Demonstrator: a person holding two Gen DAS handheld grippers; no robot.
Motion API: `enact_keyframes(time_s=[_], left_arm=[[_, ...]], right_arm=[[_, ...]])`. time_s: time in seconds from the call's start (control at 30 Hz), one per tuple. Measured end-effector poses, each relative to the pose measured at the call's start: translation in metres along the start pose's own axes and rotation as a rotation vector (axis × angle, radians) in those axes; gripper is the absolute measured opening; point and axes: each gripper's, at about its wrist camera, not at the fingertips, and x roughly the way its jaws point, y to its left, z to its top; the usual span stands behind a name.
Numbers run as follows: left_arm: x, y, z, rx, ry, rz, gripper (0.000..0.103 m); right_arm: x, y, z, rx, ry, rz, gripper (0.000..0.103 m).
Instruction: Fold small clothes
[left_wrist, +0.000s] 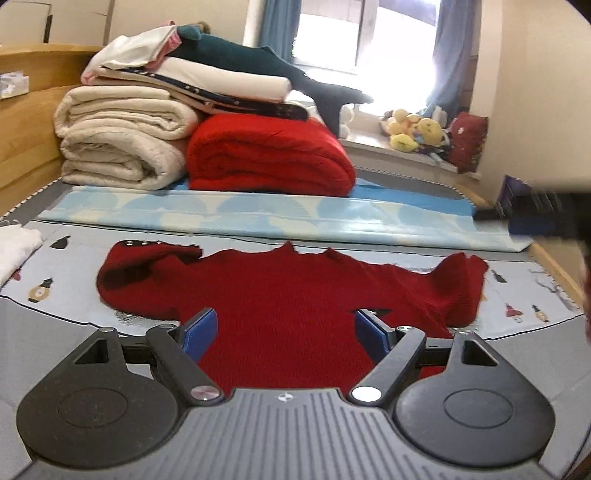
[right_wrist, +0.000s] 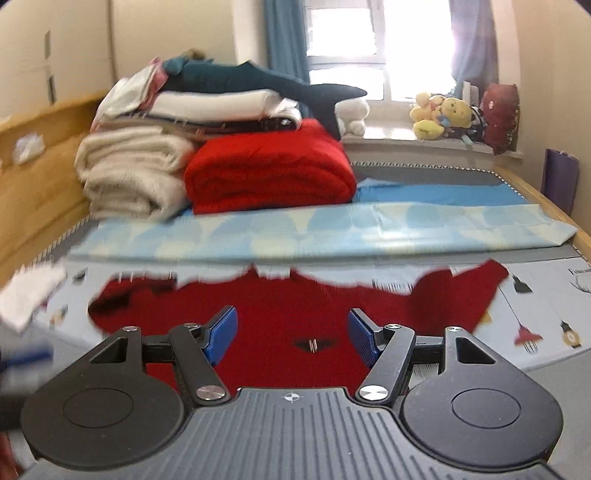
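Both wrist cameras sit just behind their own fingers and look forward and somewhat down along the bed (left_wrist: 48, 325) toward the window (left_wrist: 332, 33) at its far end. The left view hangs near over the sweater (left_wrist: 288, 295), and the right view, blurred, looks from a little farther right. They share the sweater, the folded sheet (right_wrist: 317, 232) across the bed, the blanket pile (right_wrist: 266, 170) by the left edge and the sill.

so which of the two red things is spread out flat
The sweater, lying flat right below both grippers; the red blanket behind it is folded thick beside the cream blankets.
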Motion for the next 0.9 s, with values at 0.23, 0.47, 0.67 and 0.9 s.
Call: enact_keyframes(time_s=[0.23,0.47,0.67,0.9], left_arm=[[0.024,0.017,0.031,-0.024,0.024,0.087,0.082],[0.129,0.038,0.095,0.067,0.019,0.065,0.014],[0.241,0.083,0.066,0.129,0.114,0.288,0.015],[0.321,0.124,0.058,0.191,0.116,0.462,0.072]], right_arm=[[0.059,-0.01,0.01,0.053,0.004,-0.026,0.06],[0.096,-0.017,0.013,0.142,0.091,0.049,0.016],[0.119,-0.015,0.015,0.151,0.125,0.059,0.013],[0.138,-0.014,0.012,0.094,0.198,0.118,0.014]])
